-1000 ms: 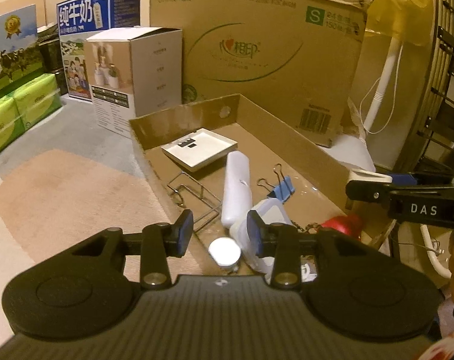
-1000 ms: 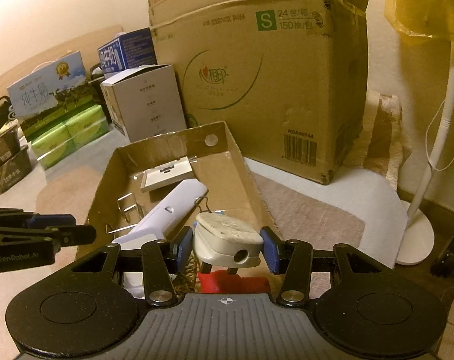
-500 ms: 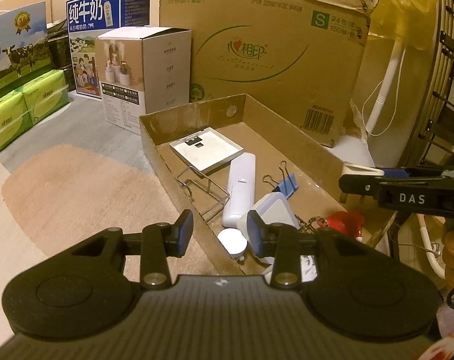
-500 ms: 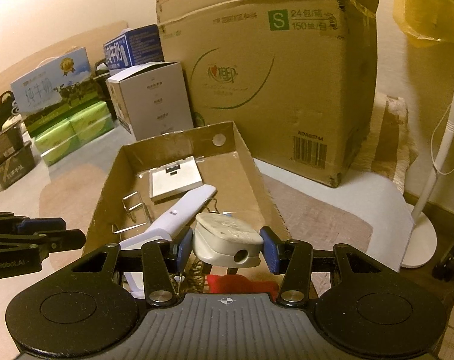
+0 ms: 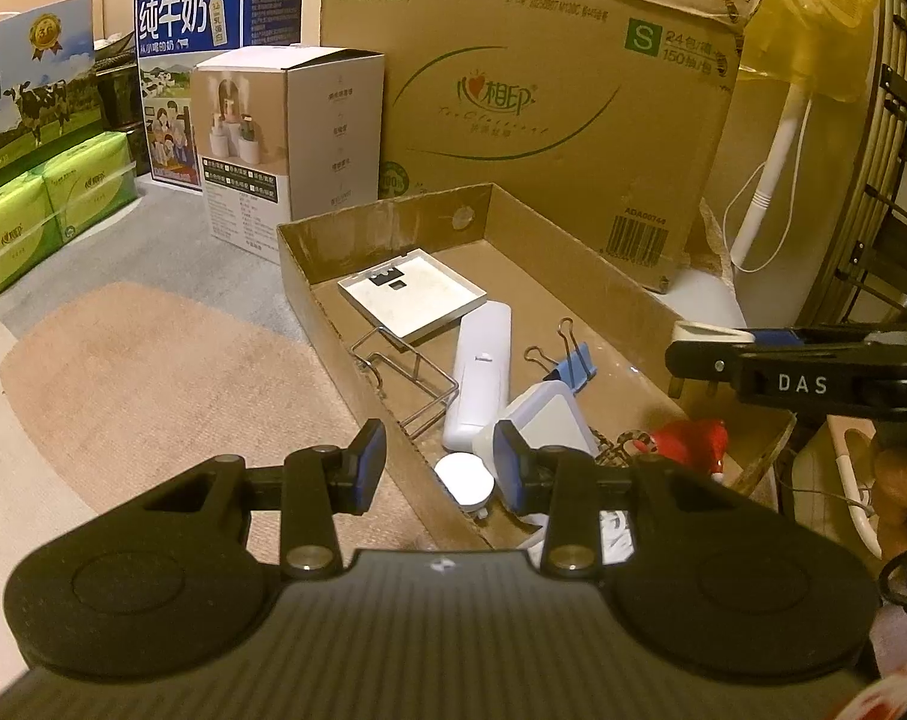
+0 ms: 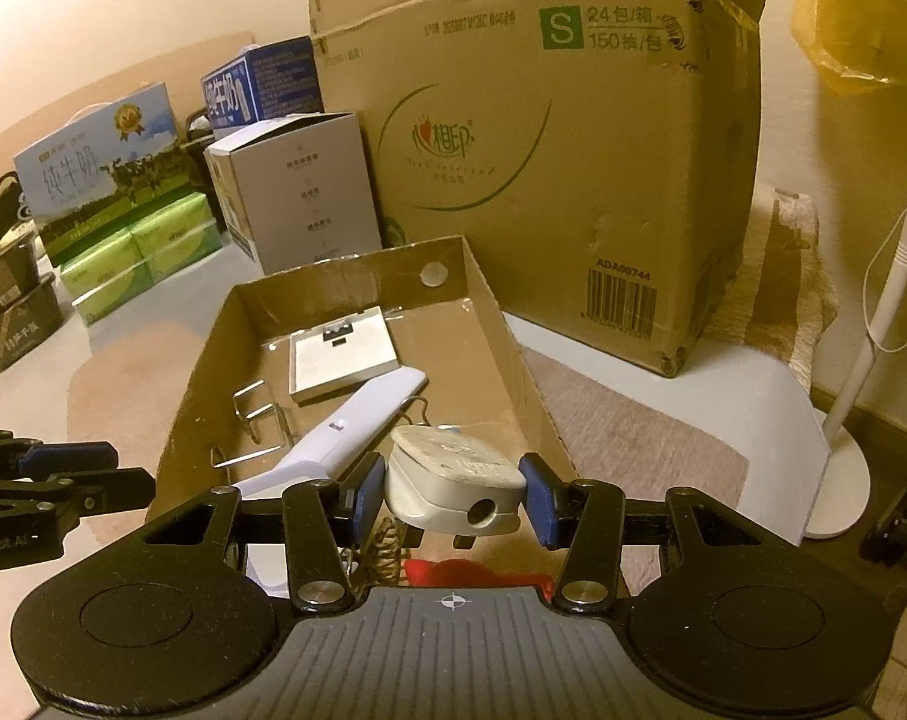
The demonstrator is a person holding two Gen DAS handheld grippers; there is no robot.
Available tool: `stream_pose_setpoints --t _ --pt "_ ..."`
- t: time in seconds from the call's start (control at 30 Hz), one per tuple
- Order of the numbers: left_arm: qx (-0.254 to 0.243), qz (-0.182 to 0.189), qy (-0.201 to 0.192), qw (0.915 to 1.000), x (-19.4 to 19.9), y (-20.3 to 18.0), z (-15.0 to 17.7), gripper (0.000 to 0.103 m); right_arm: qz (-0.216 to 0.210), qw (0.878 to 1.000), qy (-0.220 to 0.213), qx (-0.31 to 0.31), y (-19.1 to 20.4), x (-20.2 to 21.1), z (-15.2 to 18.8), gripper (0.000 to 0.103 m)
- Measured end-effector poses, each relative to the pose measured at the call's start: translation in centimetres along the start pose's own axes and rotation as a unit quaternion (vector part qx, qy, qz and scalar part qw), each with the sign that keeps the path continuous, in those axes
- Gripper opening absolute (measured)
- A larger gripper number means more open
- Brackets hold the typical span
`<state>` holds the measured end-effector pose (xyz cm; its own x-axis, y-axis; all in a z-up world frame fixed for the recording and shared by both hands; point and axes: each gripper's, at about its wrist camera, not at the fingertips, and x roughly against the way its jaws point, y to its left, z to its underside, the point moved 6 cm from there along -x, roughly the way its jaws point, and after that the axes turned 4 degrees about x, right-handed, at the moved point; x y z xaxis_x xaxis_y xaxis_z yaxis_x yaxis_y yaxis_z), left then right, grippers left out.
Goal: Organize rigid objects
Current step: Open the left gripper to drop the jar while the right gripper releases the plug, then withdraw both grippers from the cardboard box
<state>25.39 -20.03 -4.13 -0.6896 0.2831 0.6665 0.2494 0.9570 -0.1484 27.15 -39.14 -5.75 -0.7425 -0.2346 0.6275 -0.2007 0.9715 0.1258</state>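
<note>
Left gripper [image 5: 438, 468] hangs over the near left wall of the shallow cardboard tray [image 5: 309, 276], its blue pads spread a little with nothing between them. In the tray, from left to right, lie a wire rack [image 5: 408, 375], a flat white square panel [image 5: 414, 294] toward the far end, a long white remote-like case [image 5: 477, 375], a small white round cap [image 5: 462, 480] near the front, a pale rounded box [image 5: 549, 414], a blue binder clip [image 5: 573, 363] and a red object [image 5: 690, 441]. Right gripper [image 6: 453, 495] pinches a white three-pin plug [image 6: 453, 486] by its sides, above the tray's near right end, with the pins pointing down. A large carton [image 6: 543, 150] stands behind the tray.
</note>
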Motion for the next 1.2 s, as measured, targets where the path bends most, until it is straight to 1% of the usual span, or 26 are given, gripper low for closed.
stream_pose_setpoints --t 0.33,0.47,0.5,0.57,0.63,0.8,0.87,0.9,0.97,1.1,1.17,1.2 --pt "0.006 -0.001 0.002 1.0 -0.2 0.5 0.1 0.035 -0.003 1.0 0.005 -0.005 -0.3 -1.3 -0.4 0.049" --pt "0.01 -0.004 0.0 0.9999 -0.2 0.7 0.2 0.036 -0.011 1.0 -0.014 -0.019 -0.7 -1.2 -0.9 0.05" --pt "0.012 -0.005 -0.001 0.9999 -0.1 0.7 0.2 0.038 -0.011 1.0 -0.017 -0.023 -0.9 -1.0 -1.0 0.051" --pt "0.015 -0.007 -0.004 0.9999 0.1 0.7 0.2 0.047 -0.008 0.999 -0.023 -0.028 -1.0 -0.5 -1.1 0.057" --pt "0.018 -0.008 -0.006 0.9998 0.3 0.7 0.2 0.048 -0.006 0.999 -0.026 -0.033 -1.2 0.1 -1.0 0.06" --pt "0.026 -0.008 -0.009 0.9996 1.2 0.6 0.5 0.055 -0.006 0.998 -0.03 -0.049 -1.4 2.2 -0.2 0.065" --pt "0.03 -0.009 -0.01 0.9995 1.7 0.6 0.6 0.064 -0.005 0.998 -0.031 -0.055 -1.3 3.1 0.2 0.068" --pt "0.032 -0.01 -0.01 0.9994 2.0 0.6 0.6 0.066 -0.005 0.998 -0.03 -0.057 -1.2 3.5 0.4 0.069" --pt "0.037 -0.013 -0.011 0.9992 2.6 0.5 0.8 0.078 -0.003 0.998 -0.027 -0.06 -0.8 4.4 0.9 0.073" --pt "0.046 -0.013 -0.016 0.9987 4.1 0.5 1.2 0.083 -0.002 0.998 -0.016 -0.06 0.0 5.8 1.8 0.079" --pt "0.051 -0.013 -0.018 0.9985 4.9 0.5 1.5 0.089 -0.003 0.998 -0.014 -0.061 0.5 6.5 2.2 0.081" --pt "0.052 -0.014 -0.019 0.9983 5.3 0.5 1.6 0.09 -0.003 0.998 -0.013 -0.06 0.7 6.8 2.3 0.082"
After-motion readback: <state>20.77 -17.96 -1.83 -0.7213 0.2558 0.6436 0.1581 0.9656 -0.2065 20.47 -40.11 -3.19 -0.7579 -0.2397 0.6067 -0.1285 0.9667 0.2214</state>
